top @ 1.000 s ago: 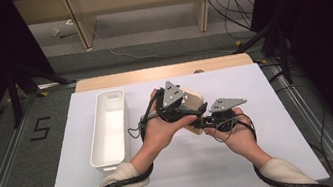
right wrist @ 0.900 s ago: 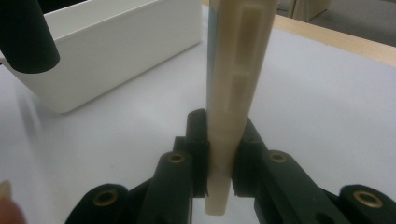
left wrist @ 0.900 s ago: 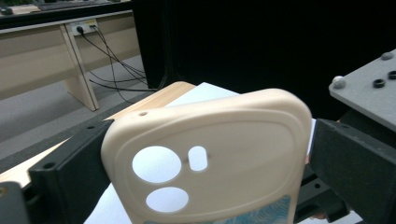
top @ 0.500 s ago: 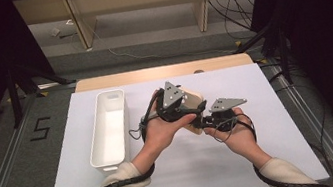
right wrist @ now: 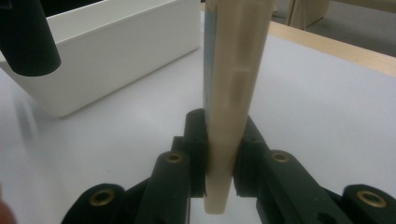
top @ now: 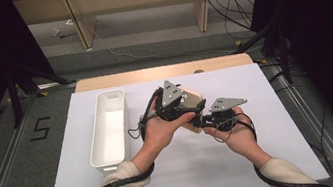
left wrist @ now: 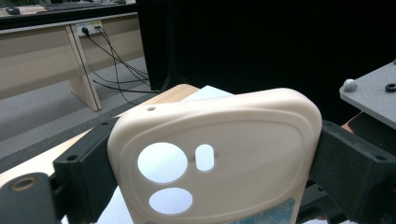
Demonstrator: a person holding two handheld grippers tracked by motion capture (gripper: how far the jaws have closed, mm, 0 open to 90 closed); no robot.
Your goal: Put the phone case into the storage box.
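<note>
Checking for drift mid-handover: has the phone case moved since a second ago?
No. In the high view the phone case sits at the same spot beside the white bin, clamped by both grippers.

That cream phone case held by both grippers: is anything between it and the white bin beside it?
Nothing visible. The phone case is clamped by the left gripper and right gripper above the white sheet; bare sheet lies between it and the open white bin.
</note>
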